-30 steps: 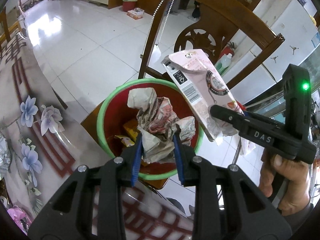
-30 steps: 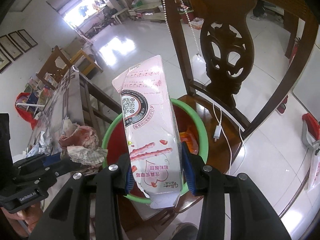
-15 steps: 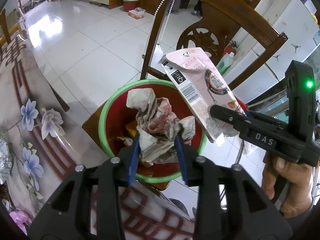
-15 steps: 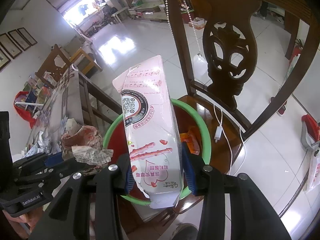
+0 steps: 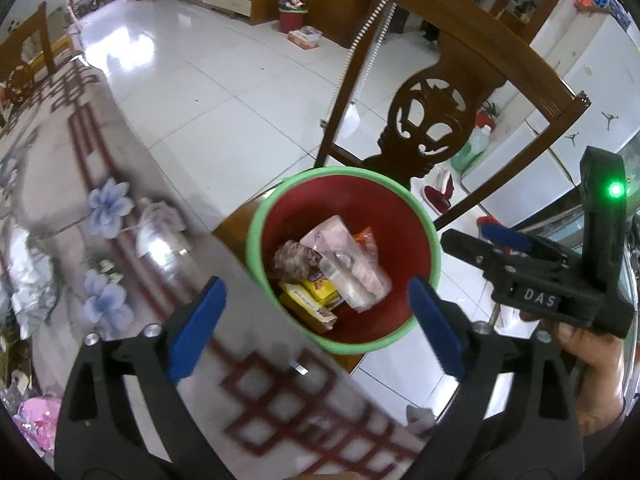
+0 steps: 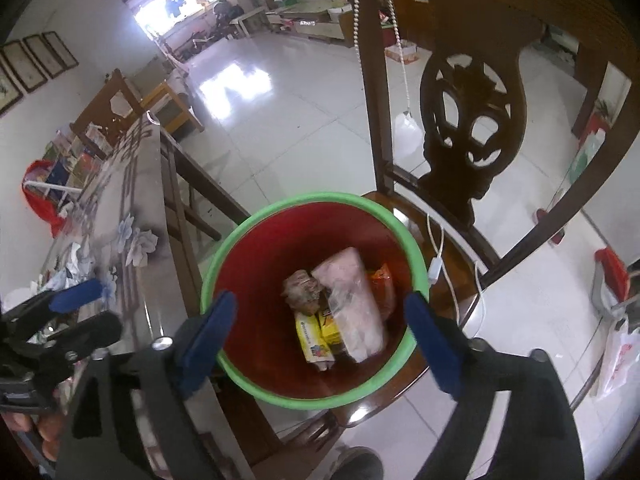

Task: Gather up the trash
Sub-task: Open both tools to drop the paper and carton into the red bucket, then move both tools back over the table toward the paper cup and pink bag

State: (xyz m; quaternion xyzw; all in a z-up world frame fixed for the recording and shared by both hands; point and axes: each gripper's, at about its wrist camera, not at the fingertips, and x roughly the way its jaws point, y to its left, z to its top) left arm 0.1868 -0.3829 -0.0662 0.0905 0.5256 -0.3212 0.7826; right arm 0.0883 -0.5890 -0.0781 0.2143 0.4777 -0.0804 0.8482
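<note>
Both the left gripper (image 5: 316,324) and the right gripper (image 6: 320,340) have their fingers spread wide, holding nothing. The pink wrapper (image 6: 354,300) and crumpled paper (image 5: 294,258) lie in the red bin (image 5: 434,240), mid-frame. They look light and soft; pinch an edge.

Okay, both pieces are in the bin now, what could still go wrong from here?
1. The red bin with the green rim stands on the dark wooden chair seat, not the floor. A bump from the open left gripper or the open right gripper could tip it.
2. A white charger cable lies on the seat beside the bin and could snag a finger.
3. More crumpled wrappers wait on the flowered table.
</note>
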